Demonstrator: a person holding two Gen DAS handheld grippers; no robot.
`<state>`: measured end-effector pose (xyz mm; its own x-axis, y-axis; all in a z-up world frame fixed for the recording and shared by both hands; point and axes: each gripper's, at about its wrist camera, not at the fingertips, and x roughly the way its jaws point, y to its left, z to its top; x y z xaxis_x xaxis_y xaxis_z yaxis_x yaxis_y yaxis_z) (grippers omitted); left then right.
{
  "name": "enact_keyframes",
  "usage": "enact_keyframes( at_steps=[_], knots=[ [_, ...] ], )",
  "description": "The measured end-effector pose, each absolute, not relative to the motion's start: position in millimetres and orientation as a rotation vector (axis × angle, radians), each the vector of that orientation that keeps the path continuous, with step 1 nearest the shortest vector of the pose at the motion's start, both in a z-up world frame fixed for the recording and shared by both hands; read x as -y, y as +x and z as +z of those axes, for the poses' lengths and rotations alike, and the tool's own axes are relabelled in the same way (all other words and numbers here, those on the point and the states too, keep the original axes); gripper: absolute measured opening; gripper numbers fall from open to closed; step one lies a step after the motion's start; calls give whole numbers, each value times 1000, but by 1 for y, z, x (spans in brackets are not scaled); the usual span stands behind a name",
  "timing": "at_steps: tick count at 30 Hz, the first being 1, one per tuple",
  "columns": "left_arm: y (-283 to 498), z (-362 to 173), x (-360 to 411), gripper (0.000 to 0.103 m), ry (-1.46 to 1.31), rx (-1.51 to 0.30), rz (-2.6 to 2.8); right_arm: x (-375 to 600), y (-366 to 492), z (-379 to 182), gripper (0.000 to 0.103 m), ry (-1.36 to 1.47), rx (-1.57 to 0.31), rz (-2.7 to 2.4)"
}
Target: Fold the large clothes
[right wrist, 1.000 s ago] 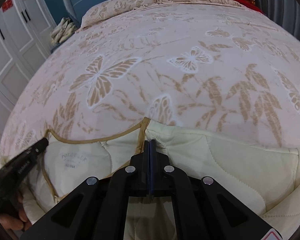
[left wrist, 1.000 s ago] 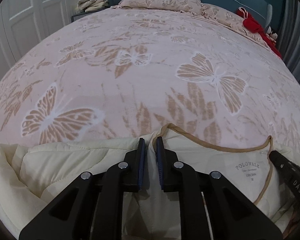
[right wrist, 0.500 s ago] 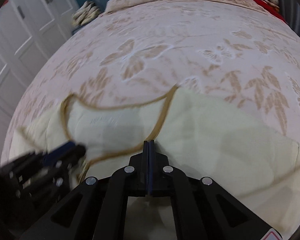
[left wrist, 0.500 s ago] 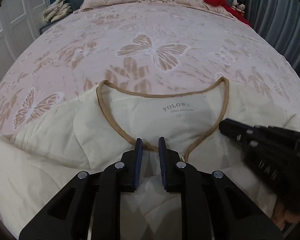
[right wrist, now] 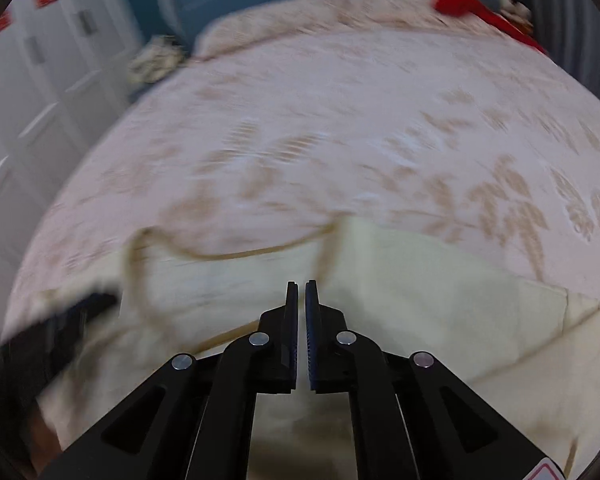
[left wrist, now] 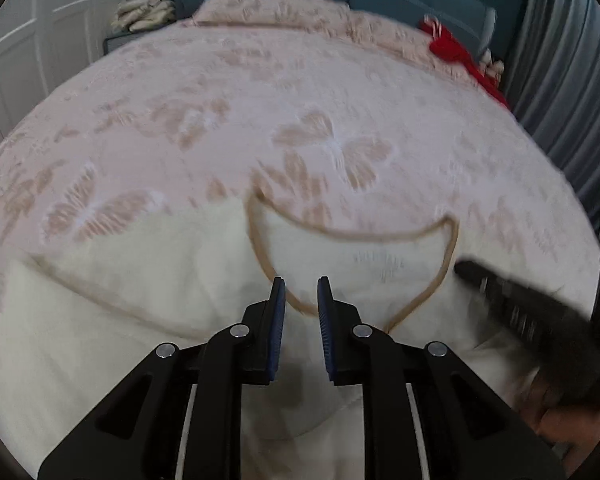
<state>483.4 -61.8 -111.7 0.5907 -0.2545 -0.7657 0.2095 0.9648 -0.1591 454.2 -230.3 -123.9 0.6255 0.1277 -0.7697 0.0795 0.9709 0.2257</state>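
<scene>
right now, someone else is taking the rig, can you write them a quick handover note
Left gripper: open, empty, hovering at the tan-trimmed neckline.
Right gripper: a narrow gap between its fingers, nothing in it, poised by the neckline's right side.
Cream quilted jacket: spread front-up on the butterfly bedspread, collar pointing to the pillows.
Done: garment laid out and let go.
Left: every fold; none is visible so far. Both views are blurred.

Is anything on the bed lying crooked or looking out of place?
The cream jacket lies unevenly, its tan-trimmed neckline sagging open. A red item lies near the pillow. Nothing looks damaged.
</scene>
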Motion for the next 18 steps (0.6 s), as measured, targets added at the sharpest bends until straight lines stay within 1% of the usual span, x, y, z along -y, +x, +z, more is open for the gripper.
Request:
enact_keyframes(
  at_steps=[2,4,6,9,11,18],
  knots=[
    [496,-95,49,16,-12,-878,-218,205,446,-117,4,217,-884,95],
    [516,-94,37,16,27,-888,-160,181,447,-119,4,195,-903,153],
    [538,-109,31,15,66,-950,-118,159,454,-128,4,149,-935,175],
    [552,-133,28,16,77,-1012,-113,146,461,-148,3,89,-989,152],
    [555,-142,33,16,107,-1015,-113,147,463,-153,0,105,-993,151],
    [556,-167,45,15,193,-980,-71,145,459,-164,0,99,-970,138]
  ],
)
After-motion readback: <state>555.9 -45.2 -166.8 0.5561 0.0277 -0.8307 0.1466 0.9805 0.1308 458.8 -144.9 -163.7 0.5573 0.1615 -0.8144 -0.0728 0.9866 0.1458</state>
